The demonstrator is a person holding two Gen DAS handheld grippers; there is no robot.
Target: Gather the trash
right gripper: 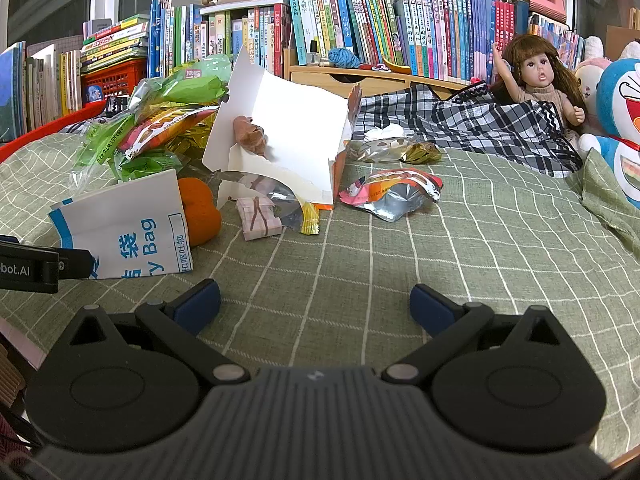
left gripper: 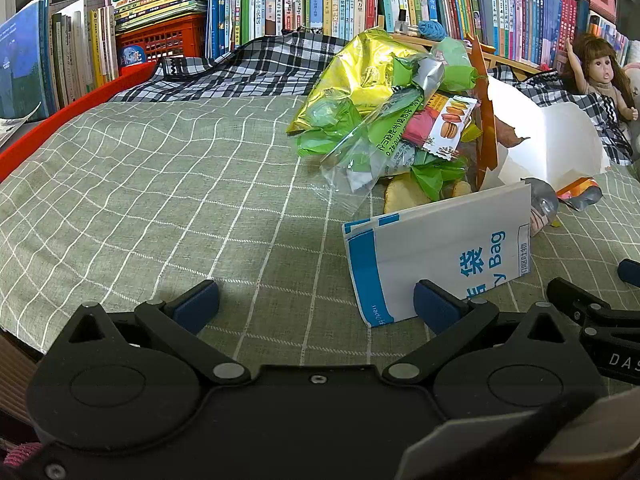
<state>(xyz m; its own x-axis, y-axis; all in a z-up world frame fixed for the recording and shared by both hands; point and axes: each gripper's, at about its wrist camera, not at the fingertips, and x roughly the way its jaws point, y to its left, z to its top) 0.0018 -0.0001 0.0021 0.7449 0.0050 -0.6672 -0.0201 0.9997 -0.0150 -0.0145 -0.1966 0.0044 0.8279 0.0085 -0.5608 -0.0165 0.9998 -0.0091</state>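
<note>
Green-checked bed cover (right gripper: 440,240) holds all the trash uncollected: wrappers (left gripper: 372,112) heaped by a torn white box (right gripper: 288,136), a foil packet (right gripper: 392,194) apart, while left gripper (left gripper: 316,304) and right gripper (right gripper: 316,304) hover with fingers wide, empty.

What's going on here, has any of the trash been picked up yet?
Not yet. A person holds two grippers over a green checked cloth, and both the left gripper and the right gripper are open and empty. The white and blue paper bag lies just ahead of the left gripper. Behind it sits a heap of snack wrappers against a torn white carton. An orange foil wrapper and a small wrapped pack lie loose ahead of the right gripper.
</note>
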